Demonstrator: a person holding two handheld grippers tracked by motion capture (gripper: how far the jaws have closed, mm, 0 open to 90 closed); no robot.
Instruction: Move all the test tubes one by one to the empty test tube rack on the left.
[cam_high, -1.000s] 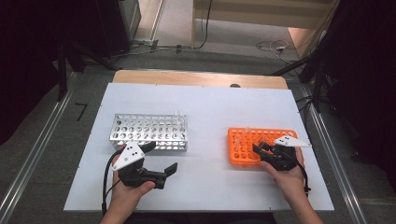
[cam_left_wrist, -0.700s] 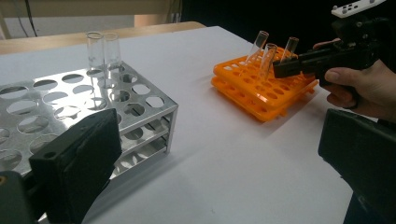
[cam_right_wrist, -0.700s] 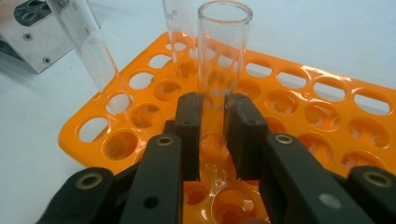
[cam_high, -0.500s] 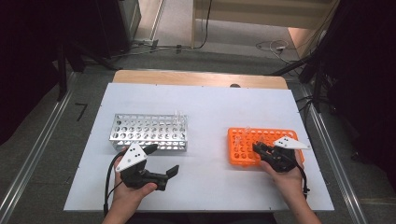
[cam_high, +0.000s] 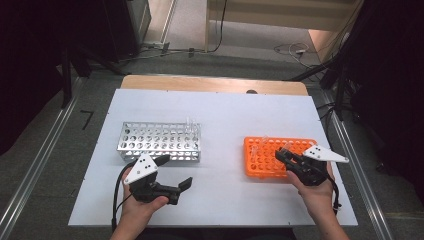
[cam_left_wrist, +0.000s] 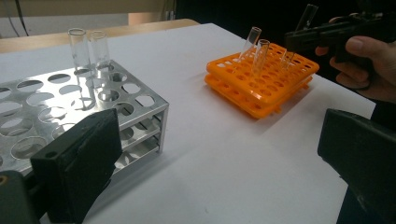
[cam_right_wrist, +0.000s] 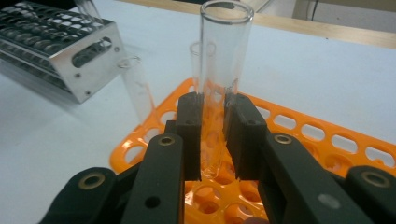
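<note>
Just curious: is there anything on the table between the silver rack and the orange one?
Nothing: in the high view, bare white table separates the metal rack from the orange rack.

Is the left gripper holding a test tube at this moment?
No. In the left gripper view the left gripper has its jaws wide apart with nothing between them, beside the metal rack.
</note>
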